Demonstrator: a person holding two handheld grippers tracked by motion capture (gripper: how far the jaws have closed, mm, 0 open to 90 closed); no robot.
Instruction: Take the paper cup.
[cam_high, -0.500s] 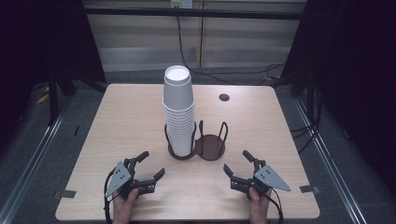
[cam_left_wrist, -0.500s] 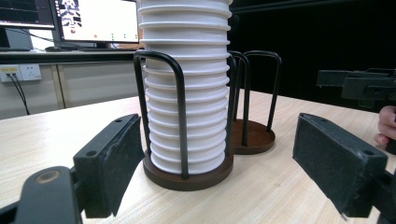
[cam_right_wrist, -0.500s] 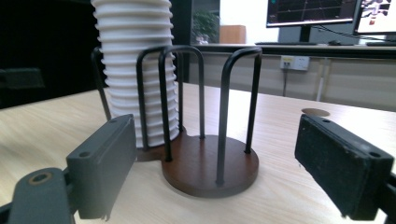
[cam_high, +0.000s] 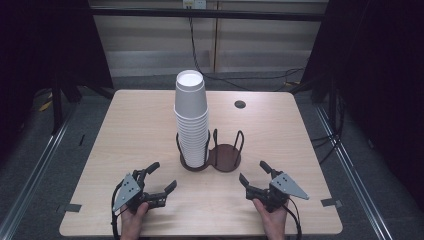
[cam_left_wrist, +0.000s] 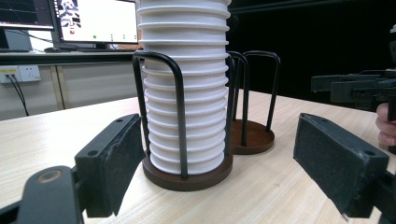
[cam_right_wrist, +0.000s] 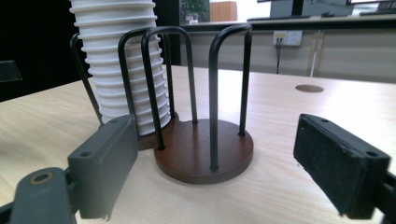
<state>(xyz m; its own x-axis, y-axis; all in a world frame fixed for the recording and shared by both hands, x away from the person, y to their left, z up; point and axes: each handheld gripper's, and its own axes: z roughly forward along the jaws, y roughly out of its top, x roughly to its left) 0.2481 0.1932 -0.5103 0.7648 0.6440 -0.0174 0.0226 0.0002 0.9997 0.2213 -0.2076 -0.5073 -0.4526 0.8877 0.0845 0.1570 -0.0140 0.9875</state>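
Centrally on the table (cam_high: 125, 130), a stack of white cups (cam_high: 191, 120) stands upright in the left ring of a brown two-ring cup holder (cam_high: 210, 156); the right ring (cam_high: 226, 155) holds nothing. Low in the frame, two hands rest near the table's front edge. Left gripper (cam_high: 162, 176) and right gripper (cam_high: 252, 173) both gape wide, gripping nothing, angled toward the holder, which sits just beyond them.

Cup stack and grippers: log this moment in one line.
cup stack: upright in holder's left ring | right ring: empty | left gripper: open, clear | right gripper: open, clear
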